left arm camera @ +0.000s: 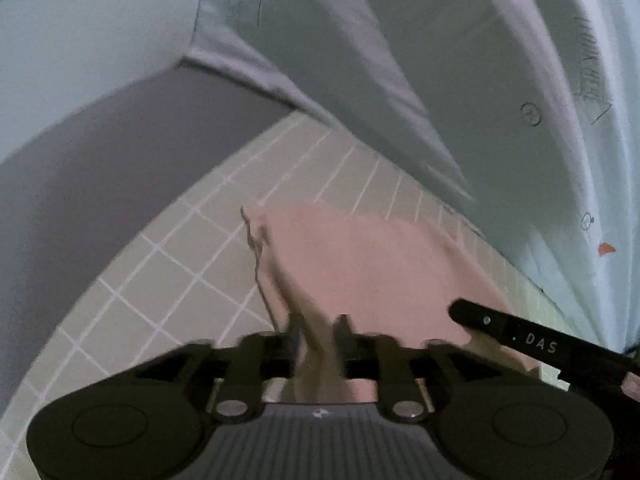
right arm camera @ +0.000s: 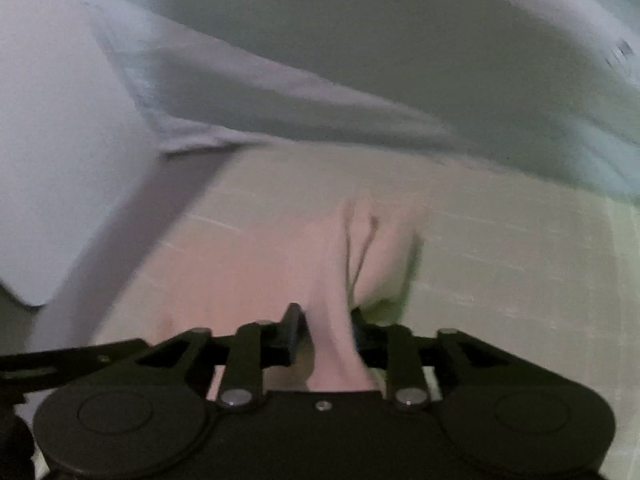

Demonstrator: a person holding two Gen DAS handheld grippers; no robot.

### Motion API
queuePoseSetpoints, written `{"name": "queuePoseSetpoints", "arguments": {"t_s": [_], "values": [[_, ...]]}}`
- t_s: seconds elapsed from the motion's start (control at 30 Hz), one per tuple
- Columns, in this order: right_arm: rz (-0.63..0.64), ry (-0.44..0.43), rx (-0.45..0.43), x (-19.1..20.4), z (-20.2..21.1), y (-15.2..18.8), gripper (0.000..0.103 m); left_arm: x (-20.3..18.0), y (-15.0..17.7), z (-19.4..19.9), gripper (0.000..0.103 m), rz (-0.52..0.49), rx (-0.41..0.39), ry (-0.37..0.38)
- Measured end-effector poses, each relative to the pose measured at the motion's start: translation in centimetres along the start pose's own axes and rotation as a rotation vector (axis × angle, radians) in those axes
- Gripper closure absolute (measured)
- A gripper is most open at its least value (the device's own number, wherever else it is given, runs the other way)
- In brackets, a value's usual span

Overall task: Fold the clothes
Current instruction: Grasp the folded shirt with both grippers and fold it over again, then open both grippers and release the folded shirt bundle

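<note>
Left wrist view: a pink garment (left arm camera: 360,272) is being held by the left tool (left arm camera: 318,344), a bunched fold of it being pinched between the narrowed jaws at lower centre. The rest of the cloth is being spread up and to the right over the gridded mat (left arm camera: 168,272). A thin drawstring (left arm camera: 260,264) is hanging along the garment's left edge. The right tool (left arm camera: 540,344) is seen at the lower right, lying against the cloth's right corner.

Right wrist view, heavily blurred: the same pink garment (right arm camera: 260,272) is being gripped by the right tool (right arm camera: 328,332), a fold being squeezed between its jaws. Both tools are being pointed steeply downward.

A pale sheet (left arm camera: 460,60) with printed marks is filling the upper frame; a grey floor (left arm camera: 100,152) is showing at left.
</note>
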State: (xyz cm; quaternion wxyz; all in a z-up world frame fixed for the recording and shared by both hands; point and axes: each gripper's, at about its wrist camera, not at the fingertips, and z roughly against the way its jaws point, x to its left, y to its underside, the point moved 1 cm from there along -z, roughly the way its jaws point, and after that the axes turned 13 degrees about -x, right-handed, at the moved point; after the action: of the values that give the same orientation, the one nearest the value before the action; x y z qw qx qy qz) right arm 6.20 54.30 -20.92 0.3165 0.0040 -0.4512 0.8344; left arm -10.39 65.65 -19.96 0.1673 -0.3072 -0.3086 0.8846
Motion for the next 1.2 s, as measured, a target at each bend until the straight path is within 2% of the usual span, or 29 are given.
{"name": "queuePoseSetpoints", "arguments": {"t_s": [0.03, 0.07, 0.1, 0.13, 0.2, 0.27, 0.3, 0.33, 0.37, 0.43, 0.57, 0.67, 0.77, 0.87, 0.97, 1.0, 1.03, 1.07, 1.13, 1.2], "values": [[-0.033, 0.013, 0.012, -0.8, -0.4, 0.1, 0.062, 0.2, 0.1, -0.5, 0.056, 0.015, 0.008, 0.012], [-0.066, 0.026, 0.025, -1.7, -0.8, 0.2, 0.051, 0.5, 0.4, -0.9, 0.051, 0.027, 0.016, 0.02], [-0.095, 0.03, 0.036, -2.4, -1.0, 0.3, 0.046, 0.7, 0.7, -1.4, 0.042, 0.038, 0.024, 0.025], [-0.114, 0.02, 0.045, -2.8, -1.0, 0.6, 0.039, 0.8, 1.0, -1.9, 0.038, 0.045, 0.032, 0.027], [-0.137, -0.001, 0.064, -3.4, -1.4, 1.2, 0.03, 0.7, 1.7, -2.6, 0.038, 0.047, 0.035, 0.027], [-0.184, -0.034, 0.07, -3.8, -1.9, 1.7, 0.029, 0.4, 2.1, -2.3, 0.038, 0.028, 0.017, 0.042], [-0.216, -0.053, 0.07, -3.9, -2.1, 1.9, 0.033, 0.4, 2.3, -2.3, 0.046, 0.021, 0.016, 0.052], [-0.251, -0.082, 0.078, -3.9, -2.4, 2.1, 0.058, 0.5, 2.4, -2.4, 0.07, 0.032, 0.023, 0.06], [-0.28, -0.114, 0.093, -3.6, -2.8, 2.3, 0.064, 0.7, 2.4, -2.6, 0.077, 0.057, 0.035, 0.068], [-0.287, -0.118, 0.087, -2.5, -3.3, 2.5, 0.068, 1.2, 2.2, -2.6, 0.082, 0.095, 0.036, 0.062], [-0.284, -0.186, 0.09, 0.8, -5.8, 1.8, 0.072, 2.3, -0.4, -1.9, 0.084, 0.005, -0.034, -0.007], [-0.287, -0.247, 0.088, 4.1, -8.4, 1.0, 0.075, 5.0, -3.8, -2.0, 0.087, -0.02, -0.105, -0.061], [-0.207, -0.309, 0.067, 9.3, -11.8, -0.4, 0.075, 8.4, -7.8, -3.0, 0.088, -0.057, -0.172, -0.154], [-0.079, -0.302, 0.042, 13.8, -14.7, -1.4, 0.073, 11.0, -10.2, -4.4, 0.087, -0.092, -0.195, -0.241], [0.041, -0.242, 0.029, 16.4, -15.5, -2.1, 0.062, 11.3, -10.4, -3.8, 0.078, -0.119, -0.198, -0.274], [0.073, -0.228, 0.018, 16.5, -15.1, -2.1, 0.058, 11.3, -10.3, -3.6, 0.071, -0.129, -0.201, -0.284], [0.105, -0.211, 0.002, 16.4, -14.3, -1.9, 0.047, 11.3, -10.3, -3.3, 0.059, -0.139, -0.204, -0.294], [0.134, -0.195, -0.013, 16.1, -13.3, -1.8, 0.032, 11.0, -10.0, -2.7, 0.052, -0.154, -0.217, -0.315], [0.187, -0.166, -0.05, 15.3, -10.6, -1.4, 0.019, 9.9, -9.0, -0.9, 0.03, -0.185, -0.254, -0.339], [0.227, -0.15, -0.078, 14.4, -7.6, -1.3, 0.013, 9.1, -8.1, 1.2, 0.018, -0.21, -0.276, -0.33]]}}
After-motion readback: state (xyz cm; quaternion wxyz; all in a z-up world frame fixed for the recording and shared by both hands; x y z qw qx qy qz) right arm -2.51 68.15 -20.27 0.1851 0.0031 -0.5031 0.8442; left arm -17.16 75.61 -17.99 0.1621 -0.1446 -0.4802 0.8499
